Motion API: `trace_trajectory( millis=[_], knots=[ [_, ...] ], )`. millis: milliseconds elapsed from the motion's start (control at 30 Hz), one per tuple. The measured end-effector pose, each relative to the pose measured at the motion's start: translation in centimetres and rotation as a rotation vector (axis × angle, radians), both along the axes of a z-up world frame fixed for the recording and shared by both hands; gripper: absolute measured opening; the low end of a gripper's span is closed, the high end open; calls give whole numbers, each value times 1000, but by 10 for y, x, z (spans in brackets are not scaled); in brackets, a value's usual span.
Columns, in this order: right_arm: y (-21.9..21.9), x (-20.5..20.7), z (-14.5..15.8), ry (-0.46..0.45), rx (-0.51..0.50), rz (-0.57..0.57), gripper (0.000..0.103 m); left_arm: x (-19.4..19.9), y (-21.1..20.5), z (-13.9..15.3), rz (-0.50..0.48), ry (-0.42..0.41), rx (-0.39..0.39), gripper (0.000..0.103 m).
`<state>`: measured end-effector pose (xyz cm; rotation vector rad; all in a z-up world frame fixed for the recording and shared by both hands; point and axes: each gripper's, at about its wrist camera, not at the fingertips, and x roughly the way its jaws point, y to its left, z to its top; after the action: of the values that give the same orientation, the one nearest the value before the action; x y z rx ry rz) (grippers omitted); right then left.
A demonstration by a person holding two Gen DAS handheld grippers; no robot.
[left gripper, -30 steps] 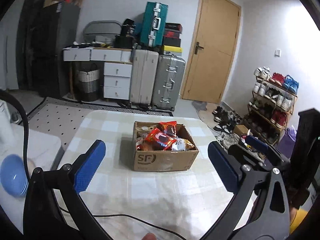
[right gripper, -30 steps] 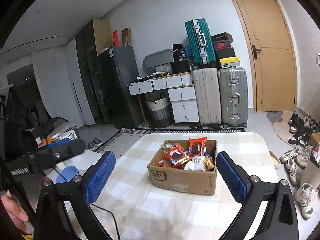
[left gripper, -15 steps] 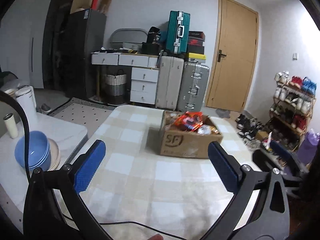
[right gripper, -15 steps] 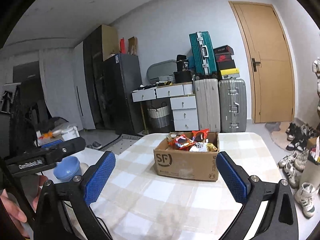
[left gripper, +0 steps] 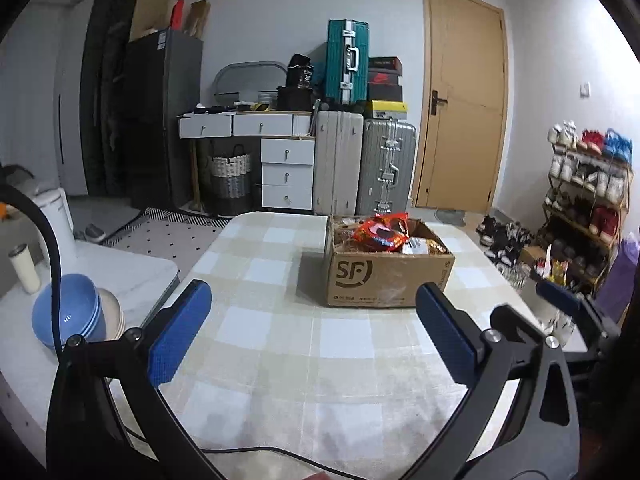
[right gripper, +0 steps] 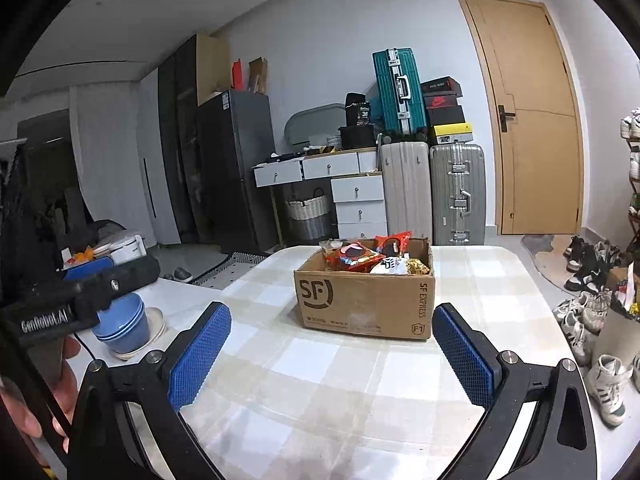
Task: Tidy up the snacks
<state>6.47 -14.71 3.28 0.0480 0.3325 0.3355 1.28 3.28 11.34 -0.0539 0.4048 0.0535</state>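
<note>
Snacks in red and orange wrappers are sitting piled in an open cardboard box marked "SF", which is standing on the checked cloth of the desk, toward its far edge and nearer its right side. The topmost red packet is lying across the heap, poking above the box rim. The left gripper is hovering over the near part of the desk with its blue pads spread wide and nothing between them, well short of the box. The right gripper is likewise standing wide apart and empty, pointing at the box from the near right. Off the desk's left edge, blue bowls are stacking on a lower white surface. A hand is holding the left gripper's handle at the right wrist view's left edge.
</note>
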Motion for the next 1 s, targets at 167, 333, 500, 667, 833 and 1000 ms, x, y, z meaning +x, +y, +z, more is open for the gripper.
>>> trace_trajectory(
  millis=[167, 333, 500, 667, 833, 1000],
  knots=[
    [-4, -1, 1, -5, 11, -6, 102, 6, -10, -8, -21, 15, 9, 102],
    [-6, -1, -1, 4, 15, -12, 102, 6, -12, -7, -25, 15, 11, 102],
    [-10, 2, -3, 12, 25, -10, 102, 10, -18, -11, -41, 16, 18, 102],
    [-12, 3, -5, 16, 33, -9, 102, 14, -19, -15, -61, 17, -4, 102],
    [-13, 3, -6, 20, 35, -9, 102, 15, -18, -15, -60, 17, -4, 102],
    [-13, 3, -7, 22, 36, -5, 102, 15, -18, -16, -61, 17, -5, 102]
  ],
)
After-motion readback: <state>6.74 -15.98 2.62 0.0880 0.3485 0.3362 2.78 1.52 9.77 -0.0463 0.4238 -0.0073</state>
